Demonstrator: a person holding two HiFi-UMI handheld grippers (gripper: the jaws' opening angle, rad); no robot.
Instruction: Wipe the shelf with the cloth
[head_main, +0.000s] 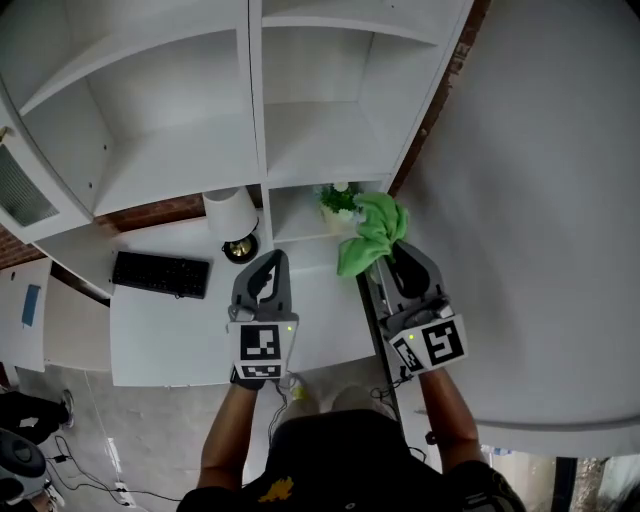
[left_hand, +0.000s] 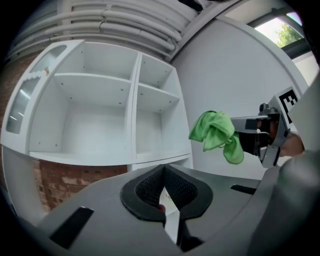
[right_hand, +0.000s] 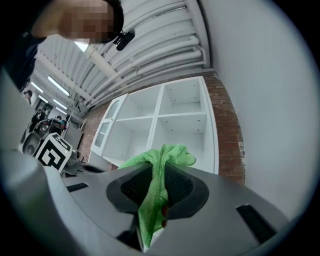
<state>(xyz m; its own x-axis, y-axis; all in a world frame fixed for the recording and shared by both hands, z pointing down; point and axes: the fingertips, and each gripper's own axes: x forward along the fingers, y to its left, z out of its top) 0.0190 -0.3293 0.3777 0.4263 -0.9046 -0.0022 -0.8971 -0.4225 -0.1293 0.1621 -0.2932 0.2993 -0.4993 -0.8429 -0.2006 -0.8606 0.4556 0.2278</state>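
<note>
Right gripper (head_main: 386, 262), jaws clamped on a crumpled green microfibre cloth (head_main: 372, 232) whose long axis runs along the jaws, bunched end pointing at the white open-fronted shelf unit (head_main: 320, 140) (held clear of it); left gripper (head_main: 272, 260) alongside, jaws closed on nothing

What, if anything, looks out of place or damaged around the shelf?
Nothing stands out. The white shelf looks intact, its upper compartments bare; a small plant stands upright in a lower one. The green cloth hangs bunched from the right gripper, not touching the shelf.
</note>
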